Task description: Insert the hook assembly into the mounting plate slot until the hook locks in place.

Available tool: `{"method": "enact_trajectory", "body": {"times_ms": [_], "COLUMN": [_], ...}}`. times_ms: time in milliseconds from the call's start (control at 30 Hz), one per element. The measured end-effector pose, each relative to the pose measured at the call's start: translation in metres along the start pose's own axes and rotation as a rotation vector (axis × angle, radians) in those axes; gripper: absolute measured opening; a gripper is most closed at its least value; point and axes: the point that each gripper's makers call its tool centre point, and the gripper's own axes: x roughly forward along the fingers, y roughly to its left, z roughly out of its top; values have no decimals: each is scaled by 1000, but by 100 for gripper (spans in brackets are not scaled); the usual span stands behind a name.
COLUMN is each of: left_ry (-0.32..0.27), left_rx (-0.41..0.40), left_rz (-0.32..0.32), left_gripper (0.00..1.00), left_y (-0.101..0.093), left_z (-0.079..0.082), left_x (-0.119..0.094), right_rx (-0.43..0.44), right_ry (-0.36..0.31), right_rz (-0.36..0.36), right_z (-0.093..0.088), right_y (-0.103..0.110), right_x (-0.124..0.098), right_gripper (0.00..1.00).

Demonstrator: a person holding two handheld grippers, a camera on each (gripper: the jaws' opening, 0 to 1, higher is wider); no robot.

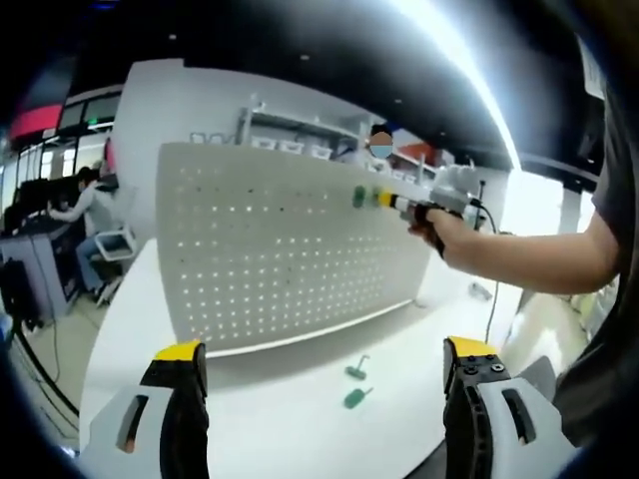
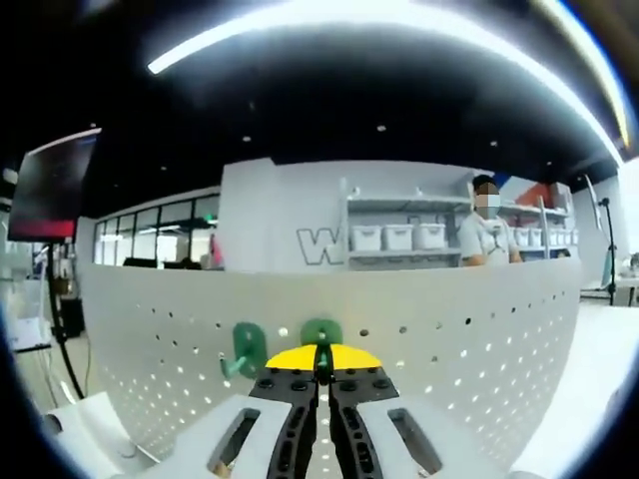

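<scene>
Upright on the white surface stands one perforated mounting plate, a white pegboard. At its upper region, the right gripper presses one green hook against the board, its yellow-tipped fingers closed nearly together on the hook's base. Just beside it, a second green hook already hangs from the plate. In the left gripper view, the same pair appears high on the board, where the right gripper reaches in under a person's hand.

Near the front edge of the surface, two more green hooks lie loose in front of the plate. Total count: four hooks, one plate. The left gripper hovers low with fingers spread wide, holding nothing.

Judged step: seating the gripped hook. It likely wants a square, steady push along the slot axis, released only once the hook sits flush like its neighbour; whether it has locked cannot be told.
</scene>
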Motion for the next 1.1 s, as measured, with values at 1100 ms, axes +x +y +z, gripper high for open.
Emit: {"method": "enact_trajectory", "body": {"times_ms": [1100], "left_ry": [71], "left_rx": [5], "left_rz": [-16], "left_gripper": [100], "left_y": [-3], "left_z": [-21], "left_x": [-1], "right_rx": [-82], "right_ry": [-21], "right_rz": [6], "right_z": [44], "right_y": [-1], "right_x": [-29], "right_gripper": [20]}}
